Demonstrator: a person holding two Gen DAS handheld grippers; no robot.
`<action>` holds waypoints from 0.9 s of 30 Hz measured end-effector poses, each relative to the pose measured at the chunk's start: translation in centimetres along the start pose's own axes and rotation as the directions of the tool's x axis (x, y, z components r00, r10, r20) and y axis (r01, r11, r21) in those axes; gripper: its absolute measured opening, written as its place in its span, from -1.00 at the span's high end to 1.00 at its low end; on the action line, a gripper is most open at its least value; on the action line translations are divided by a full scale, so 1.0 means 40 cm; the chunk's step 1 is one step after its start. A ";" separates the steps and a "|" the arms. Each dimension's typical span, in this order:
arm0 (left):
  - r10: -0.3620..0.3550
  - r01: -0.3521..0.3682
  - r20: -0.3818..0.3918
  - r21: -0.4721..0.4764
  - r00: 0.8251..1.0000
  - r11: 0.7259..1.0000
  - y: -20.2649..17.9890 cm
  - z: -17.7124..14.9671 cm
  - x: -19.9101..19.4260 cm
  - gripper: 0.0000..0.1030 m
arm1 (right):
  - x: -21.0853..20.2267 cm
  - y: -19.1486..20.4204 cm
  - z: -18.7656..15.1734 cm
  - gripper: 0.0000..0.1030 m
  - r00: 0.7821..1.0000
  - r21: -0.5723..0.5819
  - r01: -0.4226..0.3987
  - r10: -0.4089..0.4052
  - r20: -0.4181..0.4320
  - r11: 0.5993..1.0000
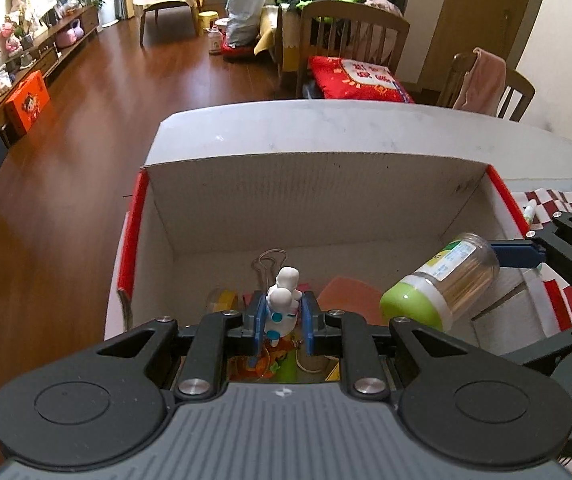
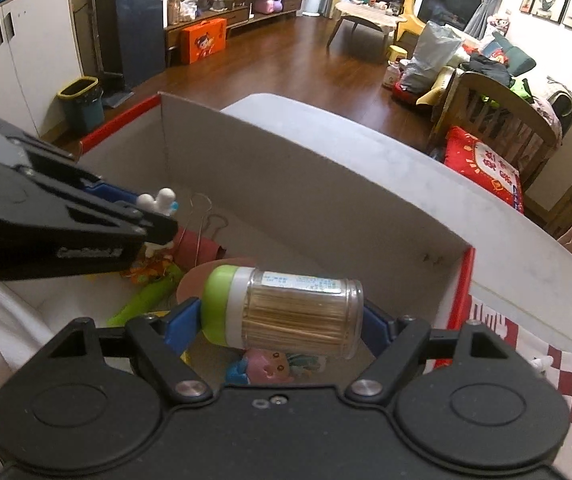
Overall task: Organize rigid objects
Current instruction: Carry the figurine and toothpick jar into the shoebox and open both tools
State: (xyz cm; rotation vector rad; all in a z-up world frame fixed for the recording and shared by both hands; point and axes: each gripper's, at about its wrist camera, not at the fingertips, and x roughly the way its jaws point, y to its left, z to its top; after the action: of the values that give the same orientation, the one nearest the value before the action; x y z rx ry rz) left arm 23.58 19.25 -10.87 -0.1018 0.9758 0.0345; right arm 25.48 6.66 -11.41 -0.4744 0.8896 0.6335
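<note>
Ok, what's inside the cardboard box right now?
Inside the box: a doll, a green toy, a binder clip and a tape roll. The grippers cover the rest.

White table [image 1: 326,128], open cardboard box [image 1: 318,184], perhaps checkered cloth [image 1: 546,200]

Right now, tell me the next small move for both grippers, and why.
Probably lower a little and open. The left gripper holds the white figurine and the right gripper holds the toothpick jar sideways, both already above the open cardboard box where other items lie.
</note>
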 end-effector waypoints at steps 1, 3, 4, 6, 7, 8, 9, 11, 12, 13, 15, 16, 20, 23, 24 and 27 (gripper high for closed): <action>0.000 0.000 -0.007 0.006 1.000 1.000 -0.003 0.002 0.006 0.64 | 0.006 -0.001 0.002 -0.57 1.000 -0.001 -0.005 0.005 -0.009 1.000; 0.001 0.000 -0.025 0.016 1.000 1.000 -0.008 0.008 0.020 0.65 | 0.013 0.002 0.000 -0.57 1.000 -0.002 -0.008 0.008 -0.021 1.000; 0.003 -0.002 -0.030 0.020 1.000 1.000 -0.009 0.008 0.025 0.65 | 0.017 0.002 -0.001 -0.57 1.000 -0.002 -0.009 0.009 -0.026 1.000; 0.010 -0.009 -0.033 0.031 0.999 0.999 -0.015 0.013 0.033 0.65 | 0.021 0.002 -0.003 -0.57 0.999 0.001 -0.013 0.013 -0.036 1.000; 0.011 -0.010 -0.037 0.033 0.999 0.999 -0.016 0.018 0.036 0.65 | 0.024 0.004 -0.004 -0.57 0.999 0.001 -0.013 0.013 -0.041 1.000; 0.013 -0.012 -0.040 0.036 0.999 0.999 -0.017 0.020 0.039 0.65 | 0.026 0.004 -0.006 -0.57 0.999 0.000 -0.012 0.012 -0.045 1.000; 0.014 -0.012 -0.045 0.039 0.999 0.999 -0.019 0.023 0.042 0.64 | 0.029 0.005 -0.008 -0.57 0.999 -0.001 -0.011 0.011 -0.051 1.000; 0.018 -0.015 -0.058 0.044 0.998 0.999 -0.020 0.029 0.051 0.65 | 0.032 0.007 -0.011 -0.57 0.998 0.003 -0.013 0.014 -0.059 1.000; 0.020 -0.017 -0.065 0.043 0.998 0.999 -0.019 0.029 0.055 0.65 | 0.032 0.008 -0.011 -0.57 0.998 0.006 -0.013 0.013 -0.059 1.000; 0.020 -0.017 -0.074 0.039 0.997 0.999 -0.016 0.032 0.060 0.65 | 0.032 0.008 -0.011 -0.57 0.998 0.007 -0.011 0.012 -0.060 1.000; 0.021 -0.019 -0.091 0.025 0.996 1.000 -0.009 0.029 0.068 0.65 | 0.029 0.007 -0.010 -0.57 0.998 0.010 -0.015 0.015 -0.062 1.000; 0.021 -0.020 -0.095 0.018 0.995 1.000 -0.007 0.028 0.071 0.65 | 0.029 0.005 -0.011 -0.57 0.998 0.011 -0.016 0.016 -0.063 1.000; 0.019 -0.019 -0.107 0.000 0.994 1.000 -0.004 0.027 0.074 0.64 | 0.021 0.001 -0.015 -0.58 0.998 0.016 -0.022 0.022 -0.061 1.000; 0.013 -0.014 -0.107 -0.008 0.994 1.000 0.003 0.021 0.067 0.64 | 0.011 -0.002 -0.017 -0.58 0.998 0.029 -0.026 0.028 -0.050 0.999; 0.012 -0.013 -0.104 -0.011 0.995 1.000 0.004 0.018 0.061 0.64 | 0.007 -0.005 -0.015 -0.58 0.998 0.034 -0.030 0.031 -0.045 0.999; 0.003 -0.005 -0.094 -0.017 0.996 1.000 0.005 0.009 0.042 0.64 | -0.005 -0.014 -0.013 -0.58 0.998 0.038 -0.040 0.041 -0.038 0.998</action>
State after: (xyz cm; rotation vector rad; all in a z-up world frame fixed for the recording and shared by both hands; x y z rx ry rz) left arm 24.82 19.45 -12.07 -0.1185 1.0696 0.0423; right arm 25.48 5.88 -11.47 -0.4373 0.9482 0.6456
